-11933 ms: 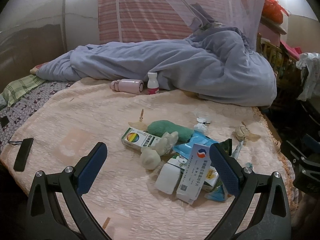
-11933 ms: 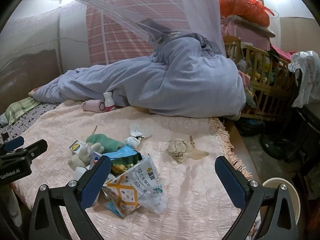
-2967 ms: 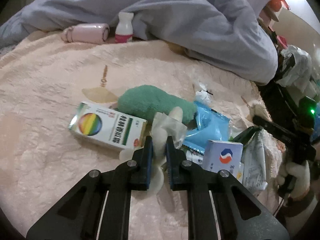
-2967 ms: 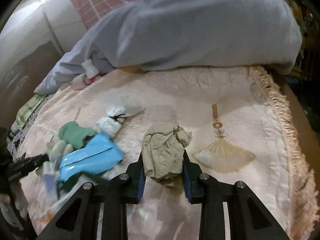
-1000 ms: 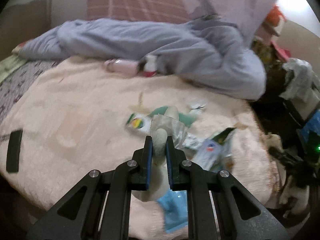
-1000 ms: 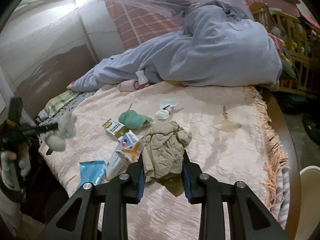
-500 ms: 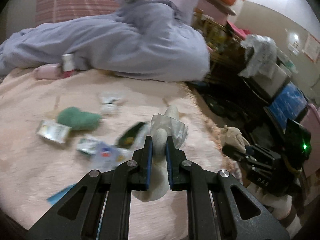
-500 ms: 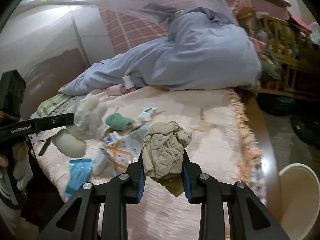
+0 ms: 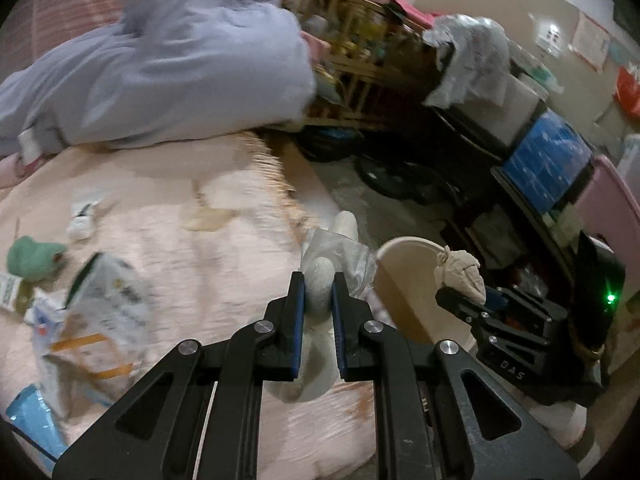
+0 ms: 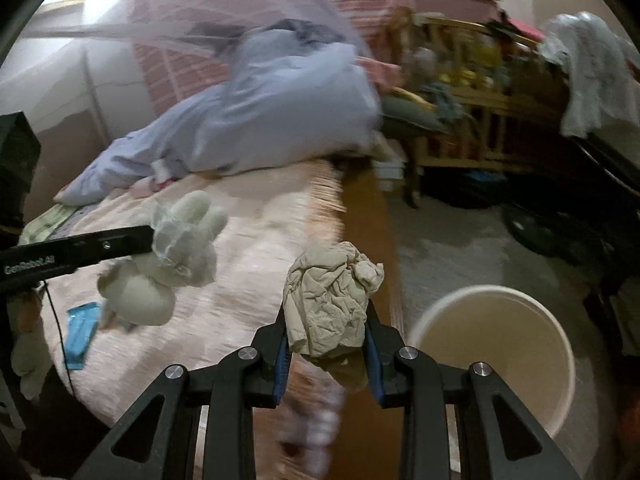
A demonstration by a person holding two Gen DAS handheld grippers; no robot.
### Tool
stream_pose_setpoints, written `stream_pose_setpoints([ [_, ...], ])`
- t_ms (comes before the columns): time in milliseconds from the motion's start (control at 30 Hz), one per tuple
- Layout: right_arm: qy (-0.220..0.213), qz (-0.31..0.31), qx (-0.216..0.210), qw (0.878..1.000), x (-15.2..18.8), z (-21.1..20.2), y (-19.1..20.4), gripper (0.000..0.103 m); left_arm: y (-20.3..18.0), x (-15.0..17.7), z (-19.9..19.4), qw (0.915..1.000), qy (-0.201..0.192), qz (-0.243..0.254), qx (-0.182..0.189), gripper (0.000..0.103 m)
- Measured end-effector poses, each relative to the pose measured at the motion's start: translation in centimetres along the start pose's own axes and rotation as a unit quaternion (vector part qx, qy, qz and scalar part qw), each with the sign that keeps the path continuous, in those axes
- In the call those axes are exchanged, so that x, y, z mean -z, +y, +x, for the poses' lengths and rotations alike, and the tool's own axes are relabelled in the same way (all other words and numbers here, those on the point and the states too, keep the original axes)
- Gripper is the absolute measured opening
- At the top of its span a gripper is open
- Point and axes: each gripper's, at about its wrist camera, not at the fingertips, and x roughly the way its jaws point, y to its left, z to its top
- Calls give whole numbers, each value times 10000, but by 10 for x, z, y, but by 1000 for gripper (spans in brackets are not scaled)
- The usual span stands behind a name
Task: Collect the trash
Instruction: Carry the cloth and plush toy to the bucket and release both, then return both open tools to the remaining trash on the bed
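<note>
the pale, lumpy wad of whitish gloves and thin plastic wrap (image 9: pixel 320 280) is being pinched between the blue pads of the left gripper (image 9: pixel 318 300), out past the fringed right edge of the bed, just short of the round cream plastic waste bin (image 9: pixel 404 276) on the floor. the crumpled beige tissue-like rag (image 10: pixel 332 304) is sitting clamped in the right gripper (image 10: pixel 326 344), whose jaws are standing partly apart around its bulk; the bin's rim (image 10: pixel 492 292) is lying just beside it, lower and to the right.

the main risk, as i judge it, is letting go too early. both loads are light and floppy, and neither is hanging squarely over the bin's mouth, so a release here could be dropping them on the grey floor (image 10: pixel 452 240) or the bed's wooden side rail (image 10: pixel 368 208). the wad's loose plastic could also be clinging to a pad. the two grippers are crowding one small opening, so they could be bumping each other or tipping the bin.

the blue pouch (image 10: pixel 82 330), boxes and packets (image 9: pixel 100 300) are lying on the pink quilted bedspread (image 9: pixel 200 260), not yet collected.
</note>
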Motion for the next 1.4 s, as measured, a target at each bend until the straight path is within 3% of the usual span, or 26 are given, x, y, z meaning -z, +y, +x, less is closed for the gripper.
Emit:
stream_pose_setpoints([
  [267, 229, 553, 499, 9970, 26, -2, -72, 30, -50, -1, 44, 9988, 236, 220, 363, 10],
  [733, 454, 1114, 880, 9888, 52, 7, -126, 30, -95, -4, 105, 9910, 651, 20, 1168, 14],
  [767, 462, 1130, 929, 9882, 53, 8, -128, 32, -98, -5, 107, 9902, 638, 13, 1245, 17],
  [833, 444, 1182, 1082, 9861, 55, 9, -133, 53, -102, -4, 108, 9884, 621, 23, 1389, 40],
  [900, 397, 1307, 1166, 9837, 56, 7, -139, 68, -104, -5, 106, 9871, 610, 8, 1477, 50],
  [1033, 392, 1473, 1151, 9816, 57, 6, -144, 71, -100, -4, 99, 9891, 589, 47, 1346, 50],
  [1400, 338, 1231, 914, 9876, 48, 5, -110, 71, -53, 8, 51, 9989, 324, -28, 345, 50],
])
